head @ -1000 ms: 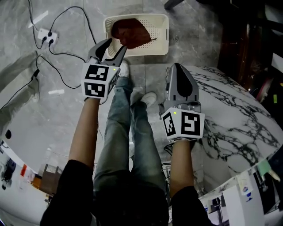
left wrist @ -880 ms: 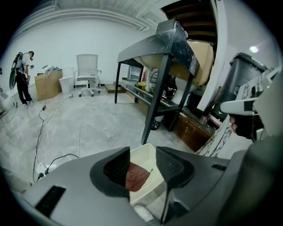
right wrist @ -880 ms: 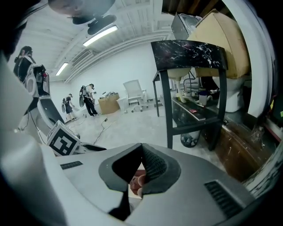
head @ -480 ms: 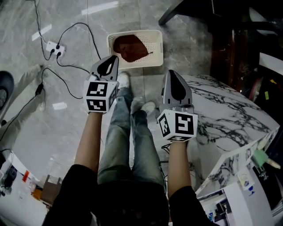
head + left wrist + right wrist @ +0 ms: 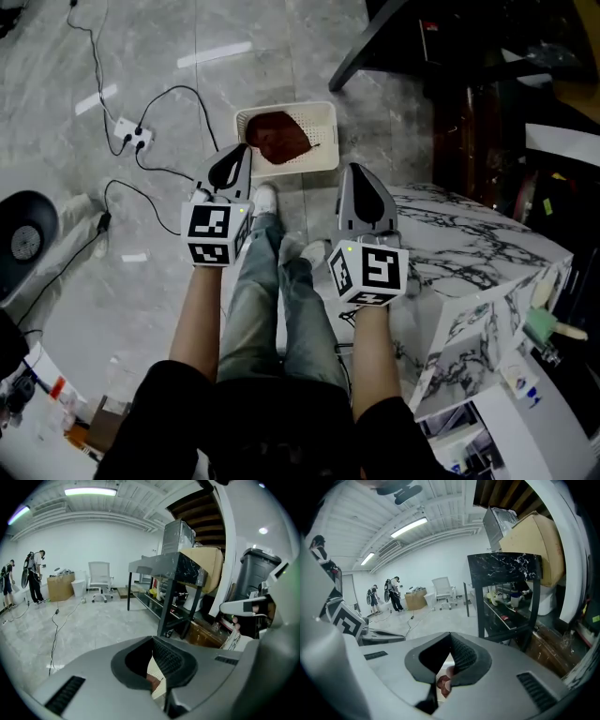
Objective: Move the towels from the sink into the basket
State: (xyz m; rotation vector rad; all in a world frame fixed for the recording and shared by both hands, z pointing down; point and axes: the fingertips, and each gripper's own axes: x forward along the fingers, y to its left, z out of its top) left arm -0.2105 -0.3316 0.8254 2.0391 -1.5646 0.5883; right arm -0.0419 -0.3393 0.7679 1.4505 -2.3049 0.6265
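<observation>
A dark red towel (image 5: 279, 138) lies crumpled inside the cream perforated basket (image 5: 322, 119) on the floor. My left gripper (image 5: 240, 153) hovers just this side of the basket's near left corner, jaws shut with nothing between them. My right gripper (image 5: 356, 172) is held level with it to the right, near the marble counter's edge, also shut and empty. In the left gripper view the shut gripper (image 5: 153, 641) leaves a small gap below, where a bit of basket and red towel (image 5: 151, 681) shows. No sink is in view.
A white marble counter (image 5: 478, 258) fills the right side, with dark furniture behind it. A power strip (image 5: 132, 138) and black cables trail over the grey floor at left. A dark round object (image 5: 23, 242) sits at the far left. The person's legs and shoes (image 5: 266, 197) stand between the grippers.
The left jaws, open over the basket a second ago, have shut empty. Both grippers have drawn back from the basket, which now looks smaller and farther away. The towel stays inside.
</observation>
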